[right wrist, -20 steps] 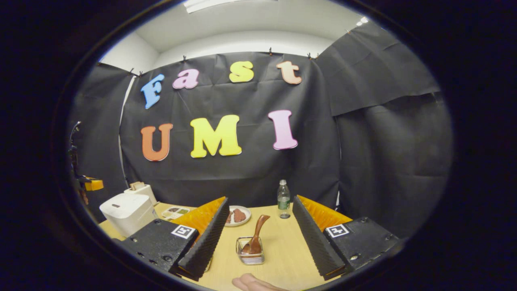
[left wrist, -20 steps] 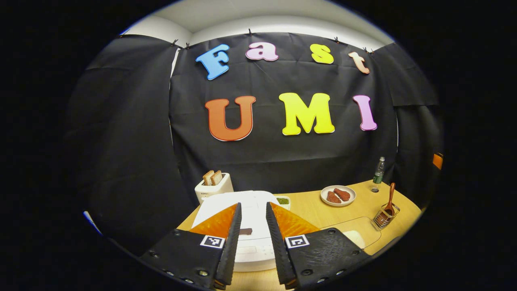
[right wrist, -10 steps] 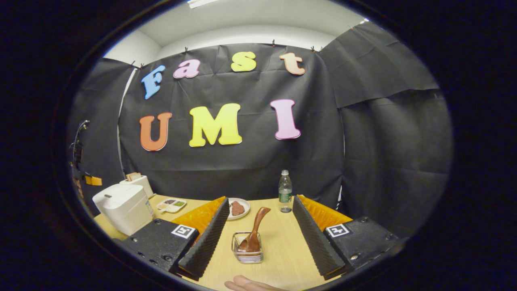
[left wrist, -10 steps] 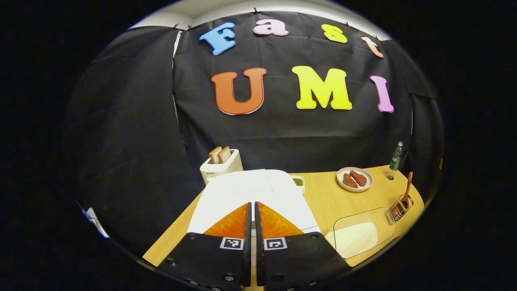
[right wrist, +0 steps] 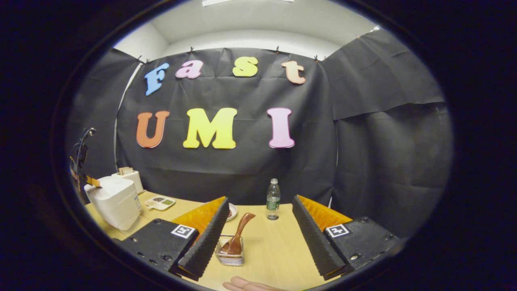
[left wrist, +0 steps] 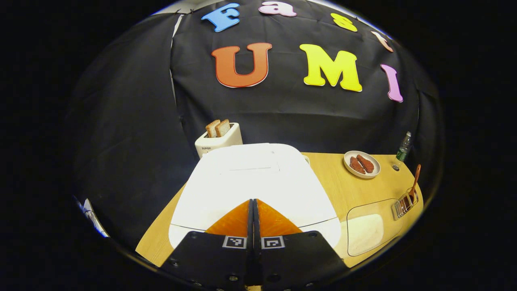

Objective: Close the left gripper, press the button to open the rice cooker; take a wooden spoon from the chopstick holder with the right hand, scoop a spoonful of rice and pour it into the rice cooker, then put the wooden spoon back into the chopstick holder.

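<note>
Pressing together with no gap, the left gripper's (left wrist: 253,202) fingers sit over the front of the white cooker's (left wrist: 250,178) closed lid. Spread wide and holding nothing, the right gripper (right wrist: 258,238) hangs above the table (right wrist: 274,246), where the spoon (right wrist: 239,234) stands in its wire holder (right wrist: 230,254) near the left finger.

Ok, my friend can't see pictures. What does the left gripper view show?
The left gripper, shut, points down over a white rice cooker with its lid closed. Behind it is a toaster holding bread. To the right on the wooden table are a plate of meat and a wooden spoon.
</note>
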Tool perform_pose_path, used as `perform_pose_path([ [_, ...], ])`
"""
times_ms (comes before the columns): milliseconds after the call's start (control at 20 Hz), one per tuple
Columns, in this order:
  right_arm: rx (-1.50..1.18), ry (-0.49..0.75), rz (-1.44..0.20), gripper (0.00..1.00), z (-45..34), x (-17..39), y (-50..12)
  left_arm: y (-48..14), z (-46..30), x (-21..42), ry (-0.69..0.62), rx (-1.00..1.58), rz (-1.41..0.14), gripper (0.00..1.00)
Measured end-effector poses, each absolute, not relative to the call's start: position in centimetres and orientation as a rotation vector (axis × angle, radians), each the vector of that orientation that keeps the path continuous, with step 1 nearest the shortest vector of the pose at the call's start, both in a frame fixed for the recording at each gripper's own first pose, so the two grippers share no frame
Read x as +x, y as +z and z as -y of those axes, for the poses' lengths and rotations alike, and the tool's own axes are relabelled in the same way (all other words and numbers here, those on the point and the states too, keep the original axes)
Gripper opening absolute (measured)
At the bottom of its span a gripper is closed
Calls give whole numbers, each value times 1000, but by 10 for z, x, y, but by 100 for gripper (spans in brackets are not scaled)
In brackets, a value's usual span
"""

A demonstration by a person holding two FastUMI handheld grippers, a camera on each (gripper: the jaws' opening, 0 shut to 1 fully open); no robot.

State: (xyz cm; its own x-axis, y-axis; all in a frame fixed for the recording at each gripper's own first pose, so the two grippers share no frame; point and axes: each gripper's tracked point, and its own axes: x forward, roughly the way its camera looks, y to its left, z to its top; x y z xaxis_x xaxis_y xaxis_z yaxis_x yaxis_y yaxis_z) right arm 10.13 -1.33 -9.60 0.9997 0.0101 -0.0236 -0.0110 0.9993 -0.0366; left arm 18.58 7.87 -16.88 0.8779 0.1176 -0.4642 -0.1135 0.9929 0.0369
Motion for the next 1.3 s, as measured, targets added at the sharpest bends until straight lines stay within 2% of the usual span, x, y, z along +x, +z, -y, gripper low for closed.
perform_pose_path([
  [600,10,9,-124,100,10,137,-139,-172,-78,181,70,-68,-473,0],
  [750,14,13,-156,100,7,146,-154,-155,-84,179,71,-52,-424,1],
  [900,-2,16,-179,99,6,155,-166,-116,-91,169,106,-30,-308,0],
  [950,-8,17,-183,100,6,158,-170,-107,-90,161,111,-27,-288,37],
  [1050,-12,16,-195,100,7,165,-178,-91,-89,137,135,-15,-255,62],
  [1150,2,28,-221,100,4,170,-188,-79,-81,117,133,-11,-208,78],
  [1300,26,57,-265,100,-4,179,-204,-69,-67,92,109,-42,-148,83],
])
